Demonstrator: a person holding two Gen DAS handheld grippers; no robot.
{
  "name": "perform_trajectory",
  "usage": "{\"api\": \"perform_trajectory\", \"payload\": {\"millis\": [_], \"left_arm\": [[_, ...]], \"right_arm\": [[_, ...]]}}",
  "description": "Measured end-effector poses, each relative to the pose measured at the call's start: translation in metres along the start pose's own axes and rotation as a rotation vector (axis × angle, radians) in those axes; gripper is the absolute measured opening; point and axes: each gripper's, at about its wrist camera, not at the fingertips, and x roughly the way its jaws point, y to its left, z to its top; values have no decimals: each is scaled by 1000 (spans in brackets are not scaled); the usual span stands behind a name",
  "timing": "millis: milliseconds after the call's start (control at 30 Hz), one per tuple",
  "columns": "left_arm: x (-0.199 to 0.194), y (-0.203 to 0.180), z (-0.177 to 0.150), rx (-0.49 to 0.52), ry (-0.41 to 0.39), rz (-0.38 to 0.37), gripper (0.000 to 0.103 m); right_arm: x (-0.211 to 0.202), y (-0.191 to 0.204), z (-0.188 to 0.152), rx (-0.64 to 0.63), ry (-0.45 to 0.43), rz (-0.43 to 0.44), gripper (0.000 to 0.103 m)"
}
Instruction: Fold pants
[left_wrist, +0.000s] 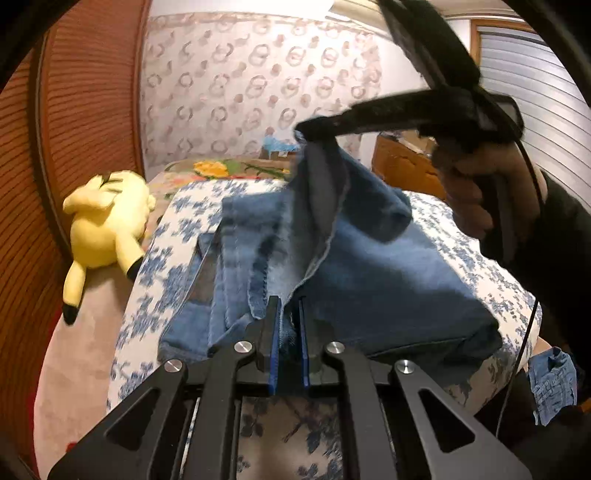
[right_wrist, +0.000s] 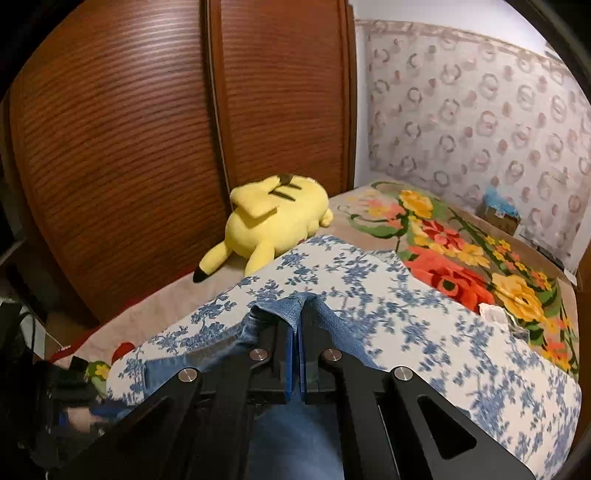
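Blue denim pants (left_wrist: 388, 280) lie bunched on a white cushion with blue flowers (left_wrist: 155, 280). At the bottom of the left wrist view, my left gripper (left_wrist: 288, 314) is shut on a frayed edge of the denim. Higher up and to the right, my right gripper (left_wrist: 306, 131), held by a hand (left_wrist: 480, 192), pinches another part of the pants and lifts it off the cushion into a peak. In the right wrist view the right gripper (right_wrist: 298, 314) is shut on a fold of the pants (right_wrist: 295, 424), which hang below its fingers.
A yellow plush toy (right_wrist: 277, 218) lies left of the cushion (right_wrist: 443, 332), beside brown wardrobe doors (right_wrist: 129, 147). A flowered blanket (right_wrist: 461, 266) covers the bed behind, with a small box (right_wrist: 498, 218) at the wall. Another blue garment (left_wrist: 552, 384) hangs low right.
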Motion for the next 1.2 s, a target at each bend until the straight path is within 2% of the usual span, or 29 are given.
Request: {"api": "perform_trajectory", "payload": {"millis": [167, 233, 300, 367, 500, 567, 633, 800, 1000, 1100, 1200], "left_arm": [[10, 12, -6, -45, 49, 6, 10], [10, 13, -6, -47, 48, 11, 14], [10, 14, -6, -43, 50, 15, 22], [9, 15, -6, -42, 52, 20, 31], [8, 18, -4, -41, 39, 50, 47], [7, 20, -1, -45, 29, 57, 51], [5, 19, 2, -42, 23, 65, 51], [0, 11, 10, -11, 10, 71, 51], [0, -6, 18, 27, -3, 66, 51], [3, -17, 19, 47, -4, 47, 51], [7, -28, 19, 60, 2, 32, 51]], "right_arm": [[45, 0, 10, 10, 87, -33, 2], [58, -1, 13, 21, 117, -30, 4], [63, -3, 16, 28, 130, -40, 15], [58, 4, 22, 19, 115, -39, 41], [45, 10, 23, 28, 71, -28, 50], [36, 9, 20, 49, 46, 6, 51], [26, 11, 16, 40, 30, 0, 52], [-12, -1, -8, 71, 4, -26, 52], [-75, -22, -66, 149, -12, -57, 52], [-101, -32, -100, 180, -6, -93, 63], [-123, -35, -131, 204, 17, -157, 66]]}}
